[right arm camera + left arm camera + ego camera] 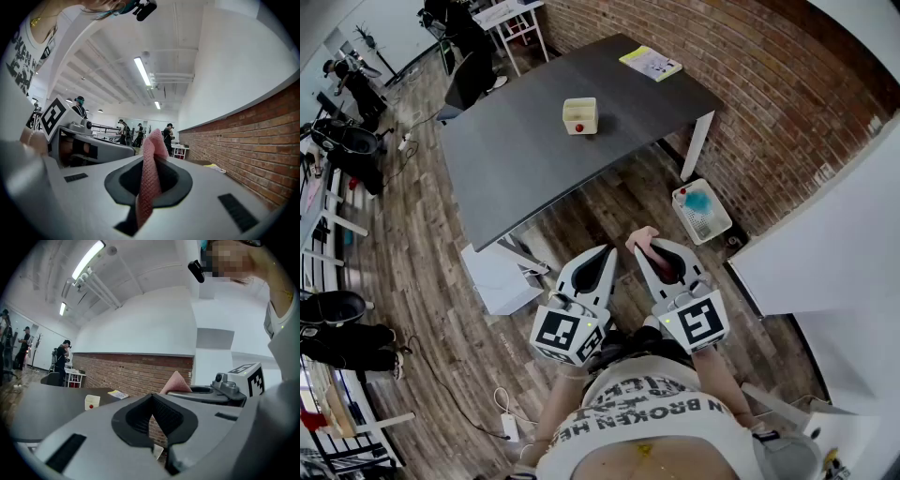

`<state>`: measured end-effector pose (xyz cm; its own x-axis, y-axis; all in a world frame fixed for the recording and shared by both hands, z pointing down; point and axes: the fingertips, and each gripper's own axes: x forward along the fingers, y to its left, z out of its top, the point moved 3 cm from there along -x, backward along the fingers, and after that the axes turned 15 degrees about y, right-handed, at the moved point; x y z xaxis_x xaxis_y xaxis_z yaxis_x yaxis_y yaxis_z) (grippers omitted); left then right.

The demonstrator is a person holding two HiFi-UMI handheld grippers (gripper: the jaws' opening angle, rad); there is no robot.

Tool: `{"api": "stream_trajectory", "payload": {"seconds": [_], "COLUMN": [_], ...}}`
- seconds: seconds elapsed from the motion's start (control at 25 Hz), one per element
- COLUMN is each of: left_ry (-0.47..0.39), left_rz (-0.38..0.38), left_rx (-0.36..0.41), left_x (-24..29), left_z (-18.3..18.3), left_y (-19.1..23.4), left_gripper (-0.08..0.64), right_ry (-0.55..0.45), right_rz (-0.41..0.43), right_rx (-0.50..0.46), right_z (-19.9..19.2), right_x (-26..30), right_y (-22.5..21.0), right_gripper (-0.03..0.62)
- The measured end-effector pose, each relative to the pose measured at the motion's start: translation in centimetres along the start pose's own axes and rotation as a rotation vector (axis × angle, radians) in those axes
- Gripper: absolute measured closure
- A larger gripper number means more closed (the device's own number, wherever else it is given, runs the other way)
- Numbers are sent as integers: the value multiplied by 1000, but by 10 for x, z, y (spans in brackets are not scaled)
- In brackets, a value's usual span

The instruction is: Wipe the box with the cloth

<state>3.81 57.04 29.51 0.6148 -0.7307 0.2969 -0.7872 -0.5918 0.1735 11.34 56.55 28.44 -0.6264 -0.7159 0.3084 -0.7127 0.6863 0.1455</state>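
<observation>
- The left gripper [607,253] is pointing level, its jaws pressing together on nothing.
- The right gripper [643,247], just beside it at 3 o'clock, is clamping a pink cloth [150,173], with a corner poking past the tips.
- The small cream box [579,115] is sitting on the dark table [516,169], at 12 o'clock from both grippers and well apart from them.
- A yellow booklet [651,63] is lying at the box's 1 o'clock.

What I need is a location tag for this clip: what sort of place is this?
Probably an open indoor workspace, like a lab or studio: a bare brick wall, a large dark table on wood flooring, and several people standing under strip lights further back.
</observation>
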Motion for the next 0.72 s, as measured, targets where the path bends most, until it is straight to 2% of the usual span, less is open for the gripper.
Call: {"api": "stream_trajectory", "payload": {"seconds": [0.24, 0.4, 0.72], "left_ry": [-12, -10, 21], "left_rz": [2, 7, 76], "left_rx": [-2, -16, -9], "left_x": [6, 18, 37], "left_z": [6, 4, 2], "left_y": [-4, -10, -8], "left_gripper": [554, 554, 554], "right_ry": [-51, -47, -42], "right_rz": [23, 47, 87], "right_rx": [27, 16, 15], "right_z": [7, 0, -11], "right_x": [-2, -5, 1], "right_y": [-8, -20, -40], "right_gripper": [575, 575, 575]}}
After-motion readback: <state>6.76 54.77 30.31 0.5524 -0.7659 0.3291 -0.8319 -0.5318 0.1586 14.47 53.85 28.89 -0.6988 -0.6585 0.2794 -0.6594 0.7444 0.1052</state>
